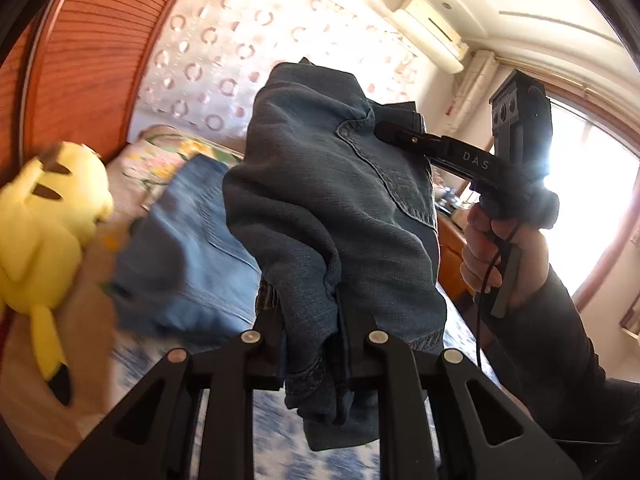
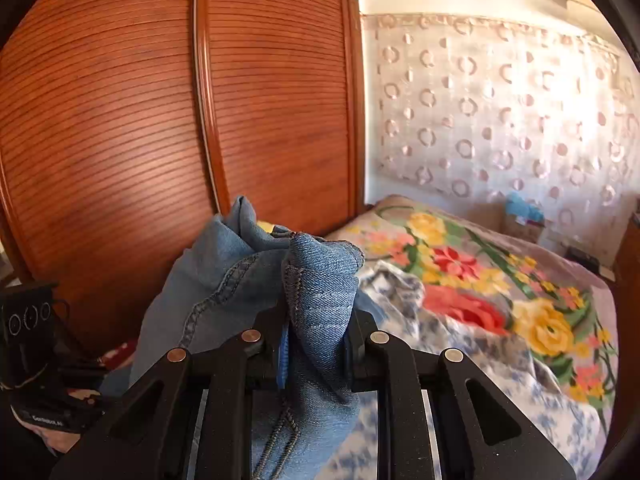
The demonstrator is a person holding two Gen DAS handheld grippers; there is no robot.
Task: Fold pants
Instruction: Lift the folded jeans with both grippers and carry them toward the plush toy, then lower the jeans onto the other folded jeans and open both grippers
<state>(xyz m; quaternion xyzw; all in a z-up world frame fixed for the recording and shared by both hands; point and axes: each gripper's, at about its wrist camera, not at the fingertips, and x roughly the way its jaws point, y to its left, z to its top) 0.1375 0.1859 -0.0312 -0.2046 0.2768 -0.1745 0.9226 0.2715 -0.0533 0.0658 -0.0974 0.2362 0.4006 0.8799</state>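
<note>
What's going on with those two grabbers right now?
Left gripper shut on jeans. Right gripper shut on them too. Jeans bunched, lifted over bed. Yellow plush toy beside them.

A: From where does the left wrist view look?

B: Along its own fingers, close behind bunched jeans (image 1: 320,200), facing the patterned curtain (image 1: 224,52) and a bright window (image 1: 592,184).

A: And the right?

B: Also hard up against the denim, facing the wooden wardrobe doors (image 2: 160,120) and the flowered bedspread (image 2: 500,292).

A: What do they share?

B: The jeans, curtain, wardrobe and, probably, the bed; blur makes that uncertain.
</note>
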